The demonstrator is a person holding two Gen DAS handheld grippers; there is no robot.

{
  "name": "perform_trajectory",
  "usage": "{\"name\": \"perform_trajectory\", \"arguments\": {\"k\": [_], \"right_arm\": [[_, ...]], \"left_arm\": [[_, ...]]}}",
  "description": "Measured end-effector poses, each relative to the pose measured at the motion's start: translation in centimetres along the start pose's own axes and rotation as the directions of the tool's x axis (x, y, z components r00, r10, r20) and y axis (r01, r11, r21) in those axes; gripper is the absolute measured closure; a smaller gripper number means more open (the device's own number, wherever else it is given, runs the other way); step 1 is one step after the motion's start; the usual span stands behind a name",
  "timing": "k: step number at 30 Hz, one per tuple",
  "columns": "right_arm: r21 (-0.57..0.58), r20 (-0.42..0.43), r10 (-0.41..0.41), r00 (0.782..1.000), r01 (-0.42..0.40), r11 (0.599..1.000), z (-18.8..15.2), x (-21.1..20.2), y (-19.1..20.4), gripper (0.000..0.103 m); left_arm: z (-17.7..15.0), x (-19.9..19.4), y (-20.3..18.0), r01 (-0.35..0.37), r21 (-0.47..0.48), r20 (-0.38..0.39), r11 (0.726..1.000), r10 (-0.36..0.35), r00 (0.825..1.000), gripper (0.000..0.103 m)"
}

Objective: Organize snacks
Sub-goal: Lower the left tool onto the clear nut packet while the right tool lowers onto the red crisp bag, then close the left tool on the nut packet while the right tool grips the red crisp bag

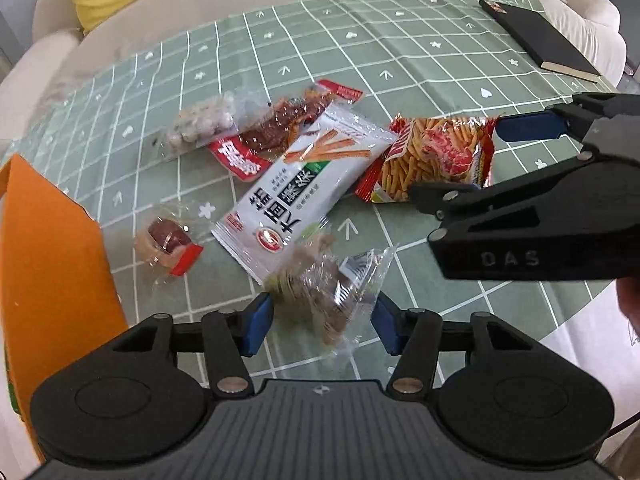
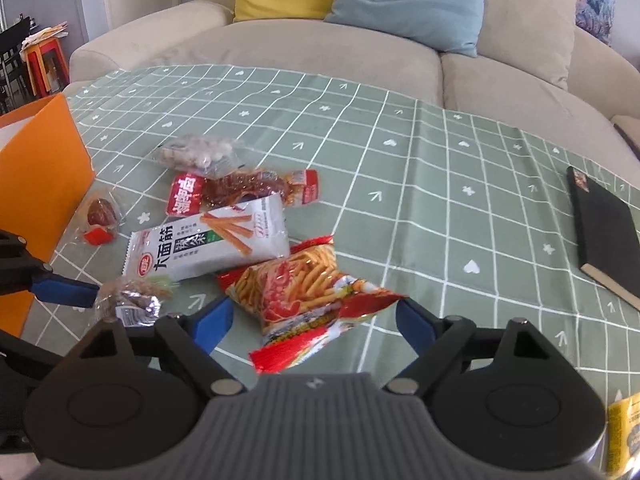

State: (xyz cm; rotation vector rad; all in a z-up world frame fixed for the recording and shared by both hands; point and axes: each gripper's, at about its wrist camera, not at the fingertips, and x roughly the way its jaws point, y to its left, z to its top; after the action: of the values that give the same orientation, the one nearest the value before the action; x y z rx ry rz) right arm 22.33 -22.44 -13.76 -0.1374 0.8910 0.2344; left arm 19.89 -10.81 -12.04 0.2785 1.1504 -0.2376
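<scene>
Snacks: crinkly red fries packet (image 2: 308,300) | right claw (image 2: 316,316) released | left claw (image 1: 324,320) released around clear packet (image 1: 324,292)

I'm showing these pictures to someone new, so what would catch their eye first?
Probably the heap of bright snack packets in the middle of the green checked tablecloth, above all the red shrimp stick bag lying between the open right claw. Next, the left claw straddles a clear wrapped snack beside the white noodle stick packet. An orange box stands at the left edge, and a black notebook lies far right.
</scene>
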Motion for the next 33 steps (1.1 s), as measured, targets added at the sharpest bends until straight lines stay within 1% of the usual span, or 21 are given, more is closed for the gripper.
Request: {"name": "perform_trajectory", "arguments": {"k": [1,2,3,4,6,7,8,11,13,14,15,19,21,22,24,26,28,30,32,33], "right_arm": [[-0.008,-0.004,-0.001,1.0,0.001,1.0,-0.1,0.2,0.1,0.017],[-0.019,-0.008,-0.003,1.0,0.003,1.0,-0.2,0.3,0.3,0.018],[-0.027,-0.011,-0.006,1.0,0.006,1.0,-0.3,0.5,0.4,0.019],[-0.035,-0.016,-0.008,1.0,0.008,0.999,-0.4,0.6,0.5,0.02],[-0.046,-0.03,-0.015,0.999,0.013,0.999,-0.6,0.8,0.6,0.028],[-0.047,-0.038,-0.021,0.999,0.019,0.999,-0.7,1.0,0.6,0.031],[-0.046,-0.048,-0.024,0.999,0.022,0.999,-0.8,1.1,0.6,0.038],[-0.028,-0.068,-0.025,0.997,0.023,0.999,-1.0,1.3,0.4,0.056],[-0.011,-0.077,-0.021,0.997,0.02,1.0,-1.0,1.3,0.3,0.059],[-0.006,-0.08,-0.019,0.997,0.018,1.0,-1.0,1.2,0.2,0.066],[0.002,-0.089,-0.015,0.996,0.015,1.0,-1.0,1.2,0.2,0.069],[0.051,-0.131,0.017,0.991,-0.01,0.999,-0.9,0.8,-0.1,0.07],[0.086,-0.156,0.038,0.987,-0.025,0.996,-0.9,0.6,-0.2,0.07],[0.108,-0.168,0.06,0.984,-0.042,0.993,-1.0,0.4,-0.3,0.07],[0.155,-0.19,0.111,0.975,-0.082,0.984,-1.1,-0.1,-0.6,0.069],[0.191,-0.201,0.143,0.969,-0.104,0.976,-1.5,-0.6,-0.7,0.066],[0.191,-0.204,0.142,0.969,-0.103,0.976,-1.8,-1.1,-0.7,0.063],[0.182,-0.196,0.138,0.971,-0.102,0.978,-1.9,-1.7,-0.7,0.053],[0.168,-0.168,0.133,0.977,-0.105,0.98,-1.7,-2.2,-0.7,0.047],[0.16,-0.154,0.128,0.98,-0.104,0.982,-1.6,-2.4,-0.7,0.046]], "left_arm": [[0.0,0.3,0.0,0.001,-0.005,-0.016,1.0,-0.001,1.0,0.042],[0.0,0.5,0.0,0.001,-0.01,-0.029,1.0,-0.001,1.0,0.048],[-0.1,0.7,-0.1,0.0,-0.016,-0.038,1.0,0.0,0.999,0.05],[-0.2,0.7,-0.1,0.004,-0.022,-0.032,1.0,-0.005,0.999,0.053],[-0.2,0.7,-0.1,0.013,-0.03,-0.03,0.999,-0.014,0.999,0.059],[-0.2,0.7,-0.2,0.021,-0.033,-0.031,0.999,-0.022,0.999,0.065],[-0.3,0.7,-0.2,0.025,-0.036,-0.032,0.999,-0.027,0.999,0.071],[-0.3,0.5,-0.2,0.034,-0.042,-0.031,0.999,-0.035,0.999,0.08],[-0.4,0.3,-0.1,0.044,-0.046,-0.026,0.998,-0.045,0.999,0.084],[-0.5,0.2,-0.1,0.047,-0.047,-0.023,0.998,-0.048,0.999,0.084],[-0.6,0.1,0.0,0.049,-0.046,-0.02,0.998,-0.05,0.999,0.085],[-1.0,-0.8,0.1,0.057,-0.039,0.003,0.998,-0.057,0.998,0.084],[-1.2,-1.3,0.2,0.057,-0.026,0.016,0.998,-0.057,0.998,0.083],[-1.4,-1.6,0.3,0.056,-0.017,0.028,0.998,-0.055,0.998,0.078],[-1.8,-2.3,0.4,0.059,-0.001,0.053,0.998,-0.058,0.997,0.066],[-2.1,-2.9,0.5,0.059,0.013,0.077,0.998,-0.059,0.995,0.05],[-2.5,-3.4,0.5,0.051,0.033,0.096,0.998,-0.054,0.994,0.043],[-2.8,-3.7,0.5,0.041,0.047,0.111,0.998,-0.046,0.993,0.039],[-2.9,-3.8,0.5,0.032,0.057,0.125,0.998,-0.039,0.991,0.034],[-2.8,-3.8,0.5,0.029,0.062,0.134,0.998,-0.037,0.99,0.033]]}}
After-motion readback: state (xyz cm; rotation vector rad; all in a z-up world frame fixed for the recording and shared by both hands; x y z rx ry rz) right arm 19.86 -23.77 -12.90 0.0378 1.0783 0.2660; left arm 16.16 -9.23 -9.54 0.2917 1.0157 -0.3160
